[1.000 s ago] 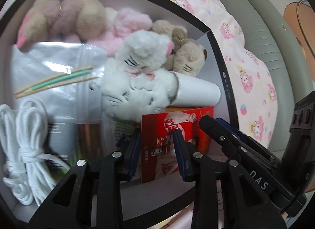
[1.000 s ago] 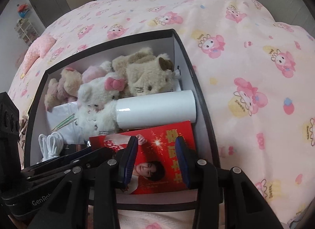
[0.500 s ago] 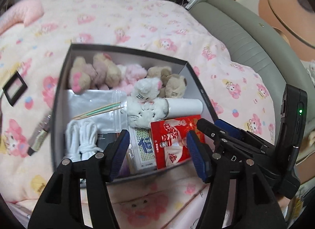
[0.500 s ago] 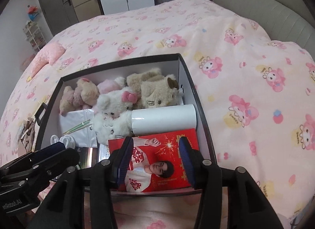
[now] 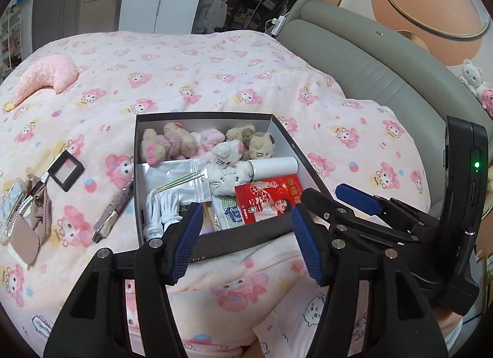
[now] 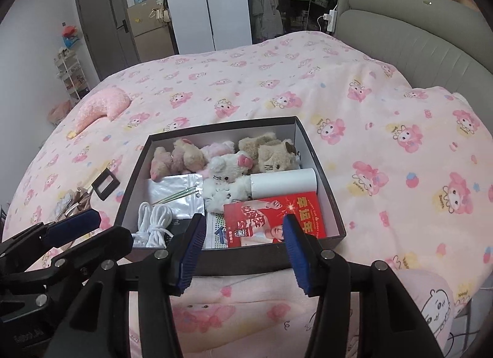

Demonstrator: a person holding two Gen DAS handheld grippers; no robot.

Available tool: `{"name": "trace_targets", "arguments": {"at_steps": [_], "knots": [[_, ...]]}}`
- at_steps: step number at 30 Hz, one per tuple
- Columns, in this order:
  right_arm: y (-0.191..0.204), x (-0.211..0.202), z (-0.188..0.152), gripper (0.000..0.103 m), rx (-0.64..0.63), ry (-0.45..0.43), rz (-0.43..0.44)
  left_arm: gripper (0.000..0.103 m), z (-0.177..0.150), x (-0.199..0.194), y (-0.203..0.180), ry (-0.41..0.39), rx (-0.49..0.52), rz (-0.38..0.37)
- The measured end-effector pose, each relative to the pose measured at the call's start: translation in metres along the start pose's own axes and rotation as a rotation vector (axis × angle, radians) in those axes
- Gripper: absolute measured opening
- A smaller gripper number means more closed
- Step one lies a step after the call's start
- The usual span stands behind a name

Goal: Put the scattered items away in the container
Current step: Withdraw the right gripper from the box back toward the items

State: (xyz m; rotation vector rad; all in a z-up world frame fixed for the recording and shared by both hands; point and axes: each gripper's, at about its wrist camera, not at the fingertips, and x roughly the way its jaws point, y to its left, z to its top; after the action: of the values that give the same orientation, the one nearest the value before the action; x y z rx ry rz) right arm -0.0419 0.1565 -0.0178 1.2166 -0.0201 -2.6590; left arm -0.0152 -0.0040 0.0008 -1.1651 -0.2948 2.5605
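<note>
While the dark box (image 5: 279, 139) sits on the pink patterned bed (image 5: 215, 74), both tools hang above its near edge with nothing between their blue pads. The left tool (image 5: 246, 244) stands wide apart and empty; the right tool (image 6: 243, 250) is apart too, its jaws opening, also empty.

Inside the box, plush toys (image 6: 225, 158) crowd the far end. A white cylinder (image 6: 283, 184) lies across the right side, with a red packet (image 6: 274, 219) just near of it against the right wall. A clear zip bag (image 5: 175, 176) with thin sticks lies at the left, and a coiled white cord (image 5: 161, 210) sits in the near left corner.

Left of the box, on the bed, things lie scattered: a small black square case (image 5: 65, 170), a slim silvery wrapped item (image 5: 114, 210) just beside the box wall, and a beige heap (image 5: 29, 213) further left. A pink crescent cushion (image 5: 43, 76) rests far left.
</note>
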Motion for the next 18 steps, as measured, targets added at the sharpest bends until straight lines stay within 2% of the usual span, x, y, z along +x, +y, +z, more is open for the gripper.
{"name": "trace_targets", "arguments": {"at_steps": [8, 12, 18], "knots": [[0.017, -0.022, -0.012, 0.048, -0.029, -0.021, 0.014, 0.061, -0.016, -0.022, 0.005, -0.013, -0.015, 0.012], [0.029, -0.025, -0.017, 0.048, -0.051, -0.025, 0.024, 0.061, -0.023, -0.032, 0.014, -0.016, -0.03, 0.042], [0.06, -0.021, -0.023, 0.048, -0.087, -0.003, 0.084, 0.061, -0.034, -0.05, 0.043, -0.024, -0.077, 0.097]]}}
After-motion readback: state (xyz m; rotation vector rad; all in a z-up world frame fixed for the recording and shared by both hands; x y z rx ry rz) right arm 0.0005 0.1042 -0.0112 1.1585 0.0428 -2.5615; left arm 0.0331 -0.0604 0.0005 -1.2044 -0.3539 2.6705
